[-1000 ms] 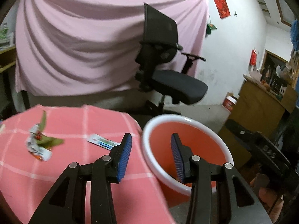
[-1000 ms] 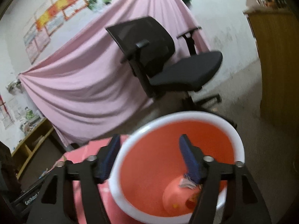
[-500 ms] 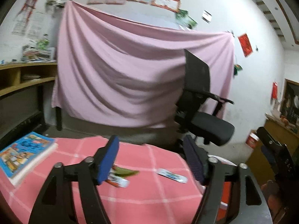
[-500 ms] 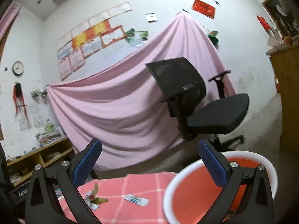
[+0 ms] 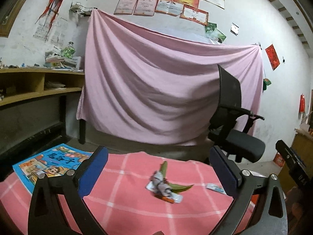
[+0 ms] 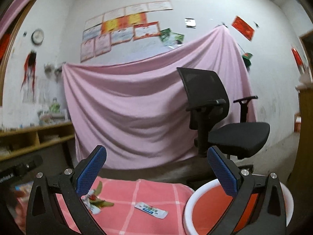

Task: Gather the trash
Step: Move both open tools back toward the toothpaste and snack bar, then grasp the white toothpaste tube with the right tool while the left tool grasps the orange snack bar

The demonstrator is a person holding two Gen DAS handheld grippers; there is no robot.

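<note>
- The left gripper (image 5: pixel 159 163) has just been spreading its jaws and now stands wide apart with nothing between the blue pads; the right gripper (image 6: pixel 156 165) is just as wide and equally empty.
- Two bits of trash lie on the pink checked tablecloth (image 5: pixel 125 197): a crumpled wrapper with green leaf scraps (image 5: pixel 164 186) and, apart from it toward the basin side, a flat white sachet (image 6: pixel 151 210).
- The crumpled wrapper looks feather-light, soft and crackly, so it should squash under the pads. I would pinch its bunched middle, not the loose leaf tips, which would likely slip free.
- The sachet is thin, slick and lying flat on the cloth; I would nip one edge or end, expecting the cloth to bunch with it.
- In the left view the crumpled wrapper sits ahead of the fingers, roughly centred between them, not yet reached.
- In the right view the sachet lies ahead between the fingers, with the orange basin with a white rim (image 6: pixel 187 205) just beside it to the right.
</note>
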